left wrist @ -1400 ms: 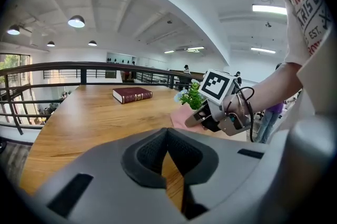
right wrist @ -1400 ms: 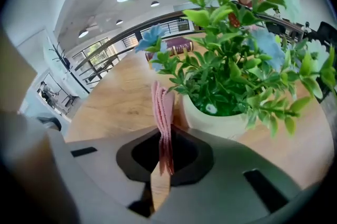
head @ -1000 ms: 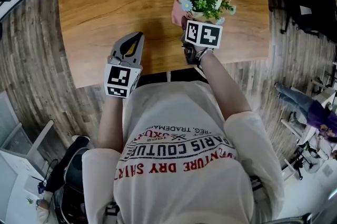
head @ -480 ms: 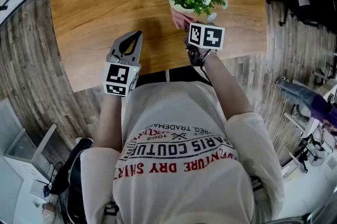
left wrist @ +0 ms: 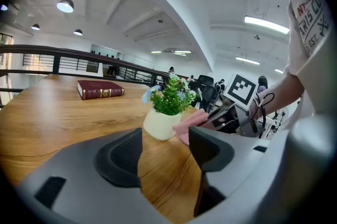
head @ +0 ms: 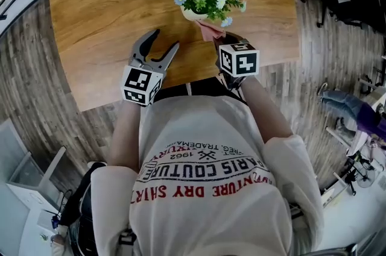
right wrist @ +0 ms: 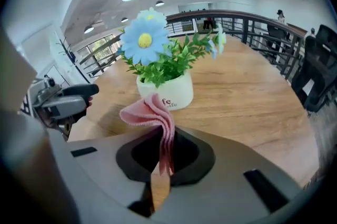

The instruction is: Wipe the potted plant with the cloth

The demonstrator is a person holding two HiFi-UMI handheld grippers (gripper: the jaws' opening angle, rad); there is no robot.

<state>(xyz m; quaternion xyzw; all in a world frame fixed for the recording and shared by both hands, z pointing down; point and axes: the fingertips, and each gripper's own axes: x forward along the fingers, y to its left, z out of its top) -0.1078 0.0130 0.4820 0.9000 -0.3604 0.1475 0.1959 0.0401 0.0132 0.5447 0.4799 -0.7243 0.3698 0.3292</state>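
Where it's pinched, pink cloth (right wrist: 151, 113) bunches

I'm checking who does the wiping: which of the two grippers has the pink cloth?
The right gripper: its jaws are shut on the pink cloth, near the potted plant. The left gripper has just been opening its jaws, with nothing between them.

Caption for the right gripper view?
Right tool pinching a pink cloth in front of the potted plant on the wooden table.

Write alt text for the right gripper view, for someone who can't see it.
The right gripper pinches a folded pink cloth in front of a white potted plant with blue flowers, which stands on a wooden table.
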